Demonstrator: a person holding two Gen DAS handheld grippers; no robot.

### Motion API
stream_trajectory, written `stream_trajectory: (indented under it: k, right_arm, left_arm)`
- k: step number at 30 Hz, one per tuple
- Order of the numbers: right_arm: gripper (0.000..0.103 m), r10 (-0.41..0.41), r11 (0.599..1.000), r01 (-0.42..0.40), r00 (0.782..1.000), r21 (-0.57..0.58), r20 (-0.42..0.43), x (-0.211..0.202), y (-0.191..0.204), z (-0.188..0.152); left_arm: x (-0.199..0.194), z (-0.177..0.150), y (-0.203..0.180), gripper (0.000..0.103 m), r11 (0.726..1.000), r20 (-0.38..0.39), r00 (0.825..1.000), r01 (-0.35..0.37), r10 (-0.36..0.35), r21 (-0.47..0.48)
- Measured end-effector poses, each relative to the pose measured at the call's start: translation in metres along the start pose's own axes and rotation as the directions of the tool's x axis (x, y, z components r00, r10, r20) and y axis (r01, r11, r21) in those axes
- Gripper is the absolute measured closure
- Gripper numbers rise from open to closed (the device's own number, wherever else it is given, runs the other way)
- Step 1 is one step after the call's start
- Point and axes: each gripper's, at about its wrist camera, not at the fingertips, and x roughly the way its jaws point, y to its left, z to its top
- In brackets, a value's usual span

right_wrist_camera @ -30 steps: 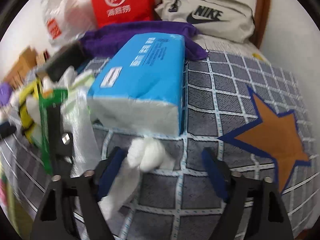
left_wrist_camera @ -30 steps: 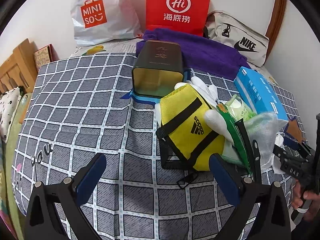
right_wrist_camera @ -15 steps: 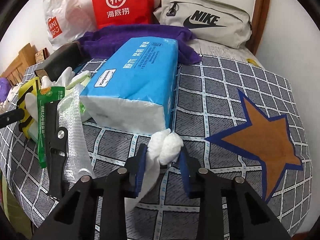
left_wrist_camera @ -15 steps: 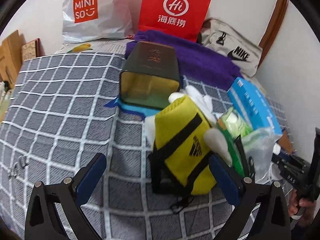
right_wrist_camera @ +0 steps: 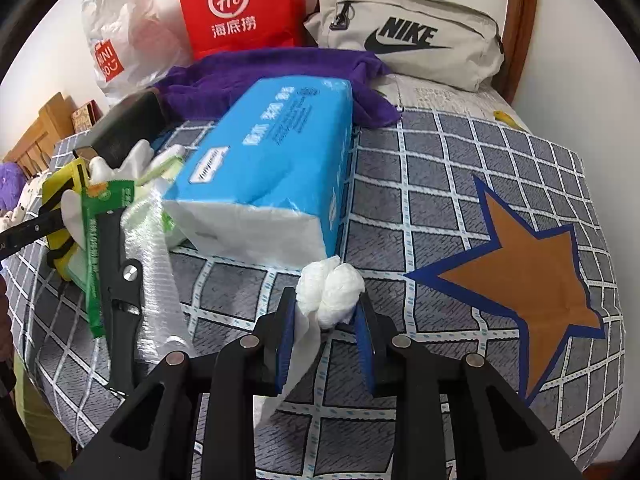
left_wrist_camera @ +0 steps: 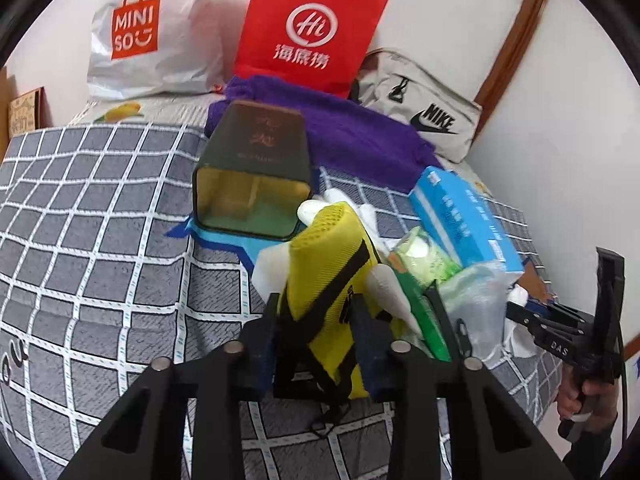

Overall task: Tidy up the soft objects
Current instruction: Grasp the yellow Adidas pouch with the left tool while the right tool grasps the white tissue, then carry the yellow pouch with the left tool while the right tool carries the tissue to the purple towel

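Observation:
My left gripper (left_wrist_camera: 316, 320) is shut on the near end of a yellow Adidas pouch (left_wrist_camera: 332, 256) with black straps, which lies on the checked bedspread (left_wrist_camera: 100, 240). White gloves (left_wrist_camera: 384, 284) lie against the pouch. My right gripper (right_wrist_camera: 326, 320) is shut on a crumpled white tissue (right_wrist_camera: 330, 290), its loose tail hanging down between the fingers. The right gripper also shows at the right edge of the left wrist view (left_wrist_camera: 532, 316). A blue tissue pack (right_wrist_camera: 276, 160) lies just beyond the tissue.
An open dark tin box (left_wrist_camera: 252, 176) lies on its side on a blue star patch. A brown star patch (right_wrist_camera: 520, 272) is to the right. Black scissors (right_wrist_camera: 118, 280), a green packet (right_wrist_camera: 94, 248), bubble wrap (right_wrist_camera: 156, 260), a purple towel (right_wrist_camera: 280, 72), a Nike bag (right_wrist_camera: 408, 36) and shopping bags (left_wrist_camera: 312, 28) surround.
My left gripper moved in and closed on the yellow pouch. My right gripper closed on the white tissue and now holds it slightly higher.

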Motion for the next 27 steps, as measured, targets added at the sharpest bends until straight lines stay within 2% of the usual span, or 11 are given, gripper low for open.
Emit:
stream_trajectory:
  k: [11, 13, 16, 19, 22, 27]
  right_arm:
    - [0.076, 0.004, 1.000, -0.004, 0.999, 0.000, 0.046, -0.029, -0.001, 0.005]
    - [0.076, 0.007, 1.000, -0.007, 0.999, -0.001, 0.052, -0.033, -0.001, 0.006]
    - [0.076, 0.013, 1.000, -0.013, 0.998, -0.007, 0.061, -0.039, 0.000, 0.006]
    - [0.076, 0.027, 1.000, -0.027, 0.998, -0.009, 0.064, -0.041, 0.002, 0.007]
    - [0.076, 0.037, 0.999, -0.037, 0.998, -0.012, 0.056, -0.038, 0.004, 0.007]
    - [0.076, 0.046, 0.999, -0.045, 0.998, -0.021, 0.033, -0.033, 0.008, 0.004]
  left_arm:
    - [-0.045, 0.007, 0.000, 0.085, 1.000, 0.066, 0.998, -0.003, 0.001, 0.023]
    - [-0.053, 0.008, 0.000, 0.092, 1.000, 0.075, 0.997, 0.004, -0.006, 0.019]
    - [-0.062, 0.009, 0.002, 0.092, 0.999, 0.085, 0.996, -0.018, 0.016, 0.026]
    - [-0.059, 0.009, 0.004, 0.092, 0.998, 0.075, 0.996, -0.046, 0.044, 0.031]
    - [-0.048, 0.007, 0.009, 0.092, 0.999, 0.051, 0.998, -0.041, 0.040, 0.016]
    - [-0.028, 0.006, 0.010, 0.092, 1.000, 0.017, 1.000, 0.006, -0.006, -0.007]
